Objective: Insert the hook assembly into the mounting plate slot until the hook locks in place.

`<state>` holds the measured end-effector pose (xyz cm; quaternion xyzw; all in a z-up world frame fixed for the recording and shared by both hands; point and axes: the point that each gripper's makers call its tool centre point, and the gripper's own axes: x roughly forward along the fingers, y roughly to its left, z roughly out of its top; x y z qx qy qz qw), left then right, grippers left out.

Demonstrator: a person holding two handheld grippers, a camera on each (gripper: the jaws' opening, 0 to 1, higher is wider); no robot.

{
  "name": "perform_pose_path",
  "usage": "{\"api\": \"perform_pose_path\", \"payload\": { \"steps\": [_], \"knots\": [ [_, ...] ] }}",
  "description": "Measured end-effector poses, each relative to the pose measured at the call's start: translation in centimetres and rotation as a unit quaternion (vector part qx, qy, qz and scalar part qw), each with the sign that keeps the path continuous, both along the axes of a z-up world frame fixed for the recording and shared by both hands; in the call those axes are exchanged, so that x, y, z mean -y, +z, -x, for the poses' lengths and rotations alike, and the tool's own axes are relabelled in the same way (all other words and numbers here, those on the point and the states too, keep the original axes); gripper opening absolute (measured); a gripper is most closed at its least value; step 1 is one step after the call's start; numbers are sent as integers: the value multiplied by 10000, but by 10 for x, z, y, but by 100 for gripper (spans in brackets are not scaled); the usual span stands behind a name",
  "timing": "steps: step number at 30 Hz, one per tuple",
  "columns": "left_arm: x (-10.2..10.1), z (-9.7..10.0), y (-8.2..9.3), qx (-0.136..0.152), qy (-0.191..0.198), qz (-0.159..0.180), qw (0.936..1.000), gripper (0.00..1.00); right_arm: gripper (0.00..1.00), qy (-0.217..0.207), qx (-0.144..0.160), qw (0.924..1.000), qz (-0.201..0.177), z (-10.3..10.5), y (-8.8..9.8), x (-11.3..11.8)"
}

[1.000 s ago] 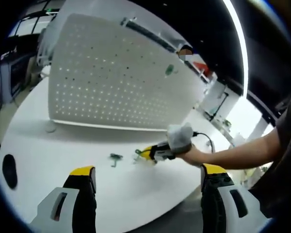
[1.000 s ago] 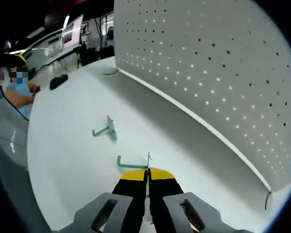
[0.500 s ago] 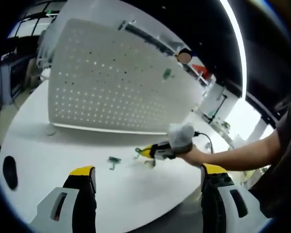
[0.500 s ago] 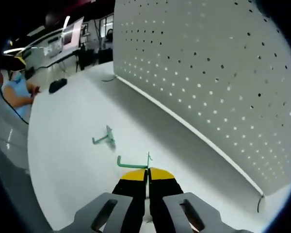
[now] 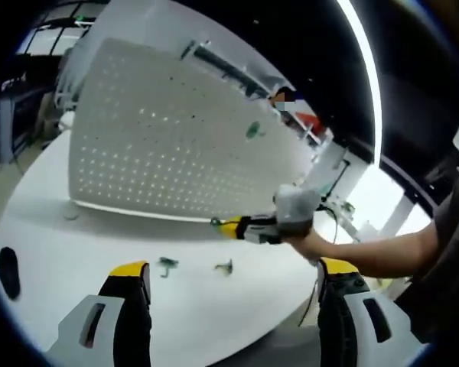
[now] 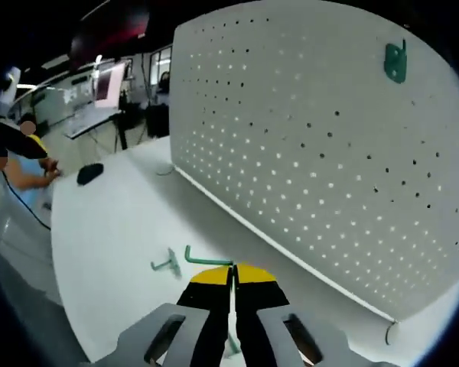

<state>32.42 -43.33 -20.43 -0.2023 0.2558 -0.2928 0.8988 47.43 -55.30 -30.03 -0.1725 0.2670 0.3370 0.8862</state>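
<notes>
In the left gripper view we see our left gripper [image 5: 226,287] w/ jaws spread wide, nothing between them. On the white table [image 5: 53,252] lie two loose green hooks [image 5: 167,264] and [image 5: 225,267], just ahead. Behind stands the pegboard [image 5: 161,153], upright, one green hook [image 5: 252,131] hung high on it. To the right, our right gripper [image 6: 232,277] has jaws pressed together on a green hook [image 6: 206,258], held above the table, apart from the board.
</notes>
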Motion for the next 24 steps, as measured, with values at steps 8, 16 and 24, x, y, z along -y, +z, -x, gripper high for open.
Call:
{"api": "perform_pose_path", "payload": {
  "steps": [8, 16, 24],
  "knots": [
    [5, 5, 1, 17, -74, 40, 10000, 90, 0, -260, 221, 9981, -505, 22, 34, -6],
    [10, 8, 5, -1, -89, 180, 9998, 88, 0, -265, -90, 9953, -926, 57, 41, -15],
    [11, 6, 8, -24, -31, 348, 9994, 87, 0, -269, -19, 9916, -1262, 92, 61, -18]
  ]
}}
